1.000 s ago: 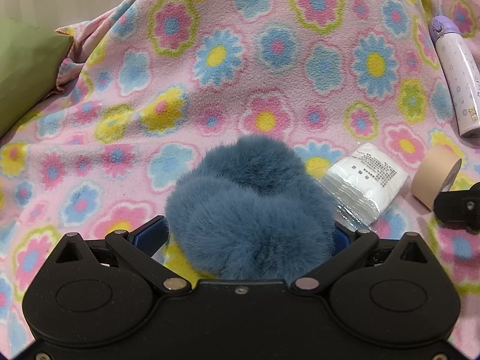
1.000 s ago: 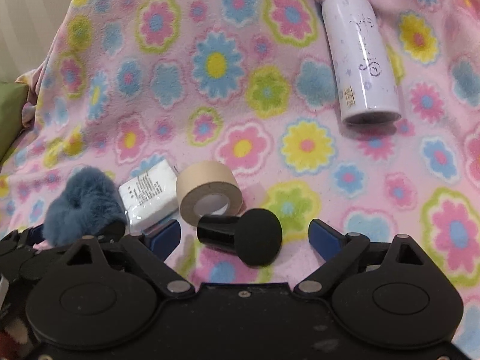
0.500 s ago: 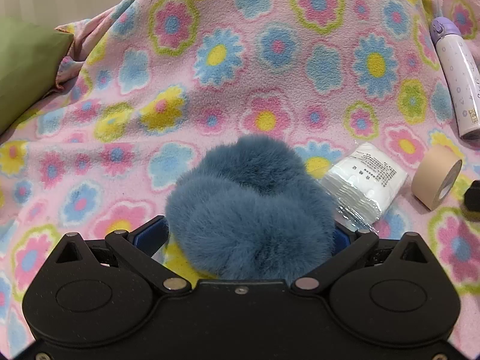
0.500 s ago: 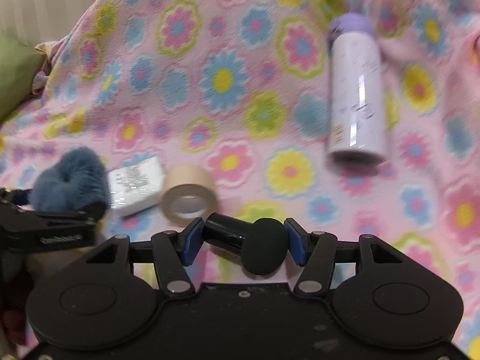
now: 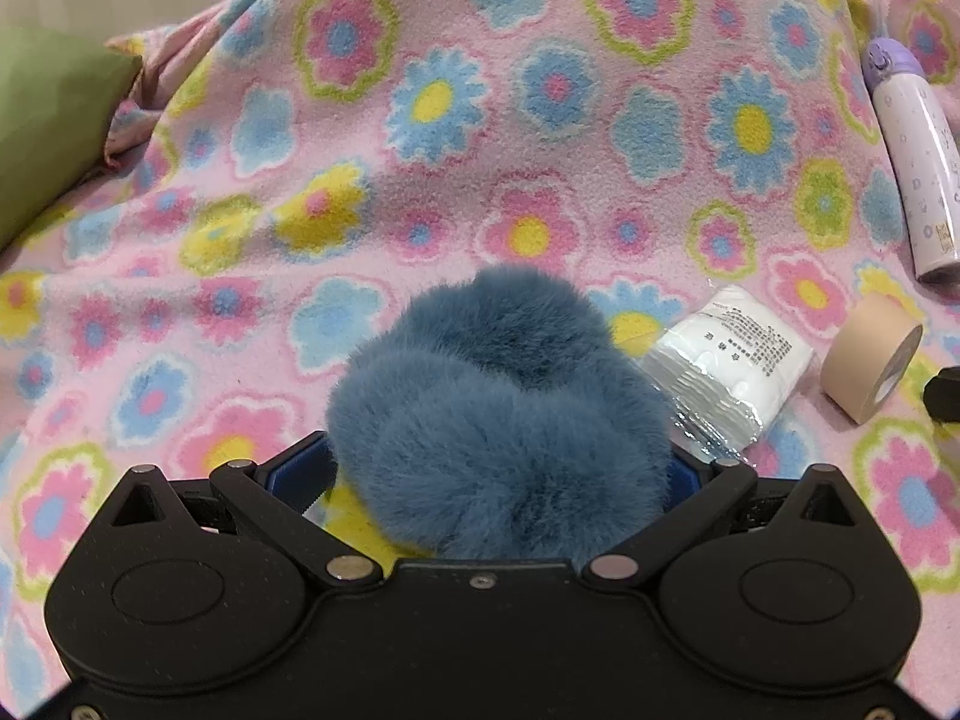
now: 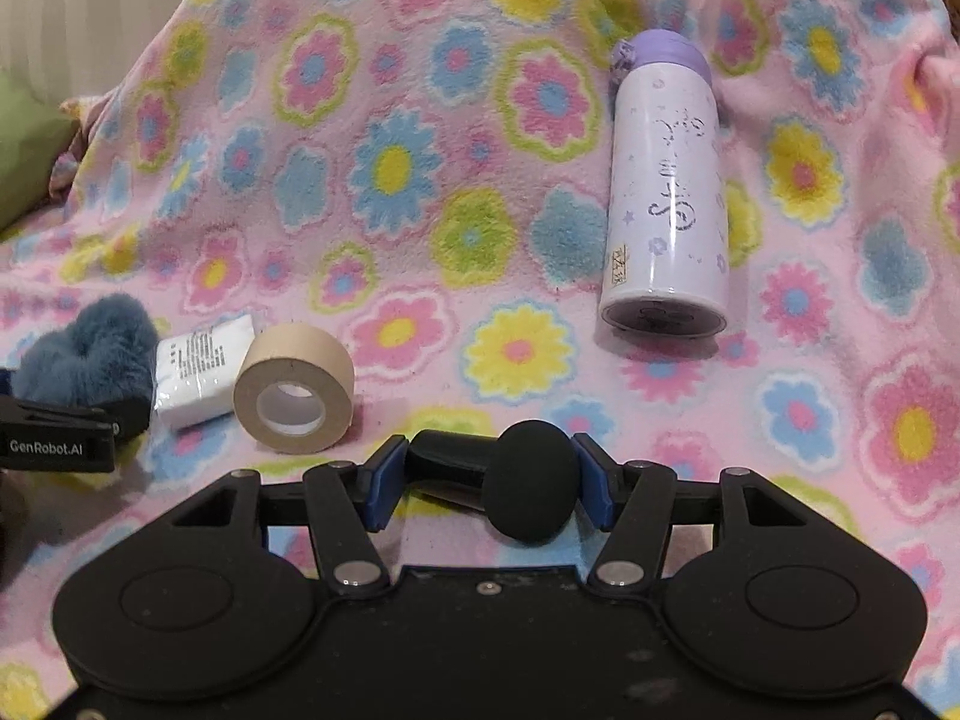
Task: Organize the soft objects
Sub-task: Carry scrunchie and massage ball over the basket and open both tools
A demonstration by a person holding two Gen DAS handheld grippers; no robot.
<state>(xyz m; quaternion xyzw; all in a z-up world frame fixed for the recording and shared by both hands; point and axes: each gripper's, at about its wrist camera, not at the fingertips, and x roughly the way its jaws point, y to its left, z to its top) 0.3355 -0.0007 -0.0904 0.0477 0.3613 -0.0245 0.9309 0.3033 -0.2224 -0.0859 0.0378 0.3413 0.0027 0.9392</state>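
On the left, we hold the left gripper (image 5: 501,468) with its jaws pressed into the sides of the blue fluffy scrunchie (image 5: 498,420), which bulges between them; the wide stance suits a bulky, compressible item. To its right lie the white cotton-pad packet (image 5: 729,369) and the beige tape roll (image 5: 870,372), near each other on the blanket. Further right, our right gripper (image 6: 487,480) has just been closing and is now clamped on the black foam-tipped microphone (image 6: 528,480) (gripped crosswise, which we judge limits rolling). The purple-capped bottle (image 6: 666,204) lies on its side well apart. Everything rests on a flowered fleece blanket (image 6: 420,120); a green cushion (image 5: 48,120) sits at its left edge.
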